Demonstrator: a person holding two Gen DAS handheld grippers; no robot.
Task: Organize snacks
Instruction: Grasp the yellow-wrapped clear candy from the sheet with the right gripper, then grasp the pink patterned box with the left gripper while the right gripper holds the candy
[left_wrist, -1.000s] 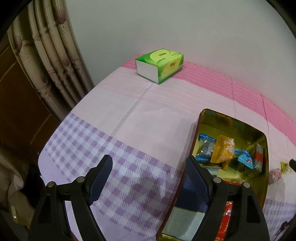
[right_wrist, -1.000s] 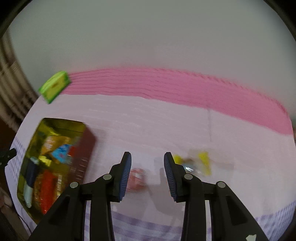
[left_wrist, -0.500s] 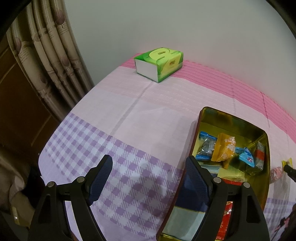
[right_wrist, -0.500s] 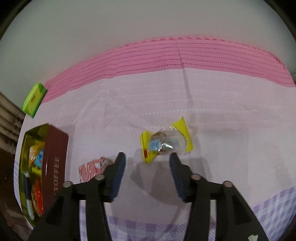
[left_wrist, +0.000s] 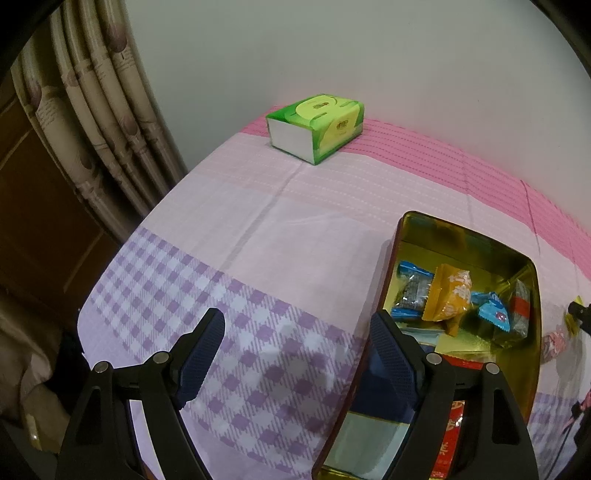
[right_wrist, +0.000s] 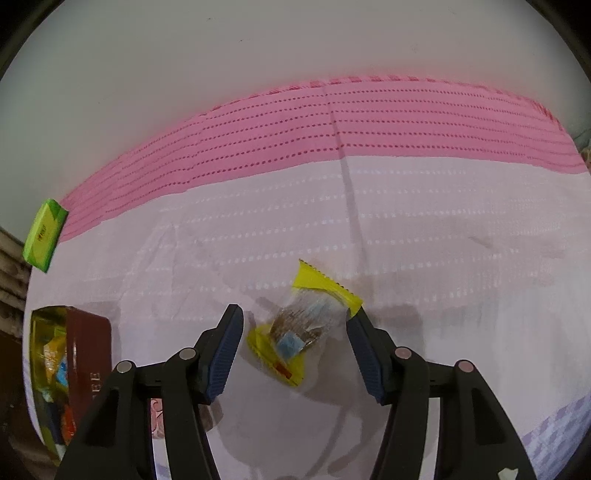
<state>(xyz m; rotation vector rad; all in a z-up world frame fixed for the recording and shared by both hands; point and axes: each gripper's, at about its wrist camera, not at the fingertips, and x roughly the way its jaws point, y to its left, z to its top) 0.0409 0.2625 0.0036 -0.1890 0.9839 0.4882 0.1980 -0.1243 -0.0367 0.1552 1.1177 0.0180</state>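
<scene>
A yellow-ended clear snack packet lies on the pink cloth between the fingers of my right gripper, which is open around it and not closed on it. A pink wrapped candy lies half hidden behind the right gripper's left finger; it also shows in the left wrist view. The gold tin with a dark red outside holds several wrapped snacks. It sits at the left in the right wrist view. My left gripper is open and empty, with its right finger over the tin's near left rim.
A green tissue box stands at the table's far left corner near the wall; it also shows in the right wrist view. Curtains hang past the table's left edge. The cloth has pink stripes far and purple checks near.
My right gripper has moved forward and down over the yellow packet, and its jaws have opened wider around it. My left gripper has barely moved.
</scene>
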